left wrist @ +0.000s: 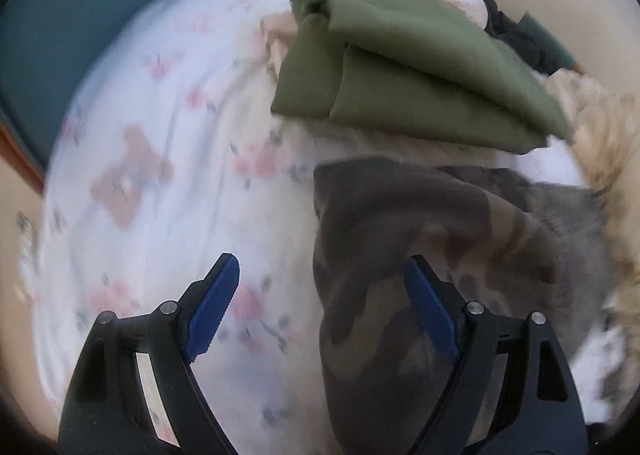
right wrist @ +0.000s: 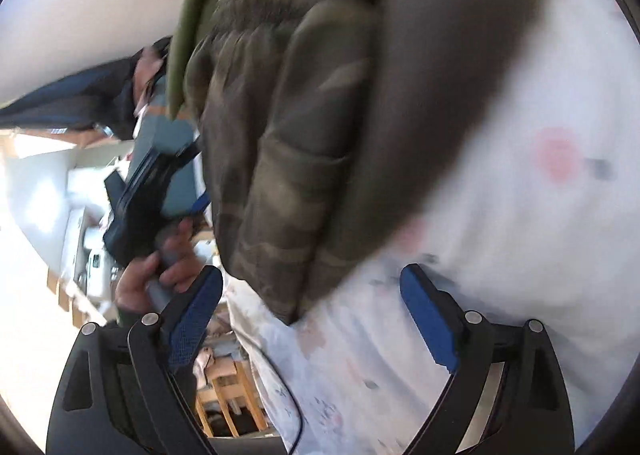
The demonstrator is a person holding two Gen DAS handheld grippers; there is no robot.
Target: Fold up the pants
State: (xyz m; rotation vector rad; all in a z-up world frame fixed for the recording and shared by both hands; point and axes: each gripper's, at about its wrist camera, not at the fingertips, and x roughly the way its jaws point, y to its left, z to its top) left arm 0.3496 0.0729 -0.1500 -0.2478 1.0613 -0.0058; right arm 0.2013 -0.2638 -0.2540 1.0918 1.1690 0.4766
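Spanning a floral bedsheet (left wrist: 160, 159), the left gripper (left wrist: 320, 307) holds its jaws wide apart with nothing gripped; its right finger overlaps the edge of the camouflage pants (left wrist: 400, 239). Folded olive-green pants (left wrist: 420, 67) lie just beyond. In the right wrist view, a hand (right wrist: 160, 275) holds the left tool, and the right gripper (right wrist: 316, 311) stands wide open, empty, near the bunched camouflage pants.

A bed in a white floral sheet (left wrist: 168, 159) bears camouflage pants (left wrist: 392, 239) beside folded olive-green pants (left wrist: 420, 67).
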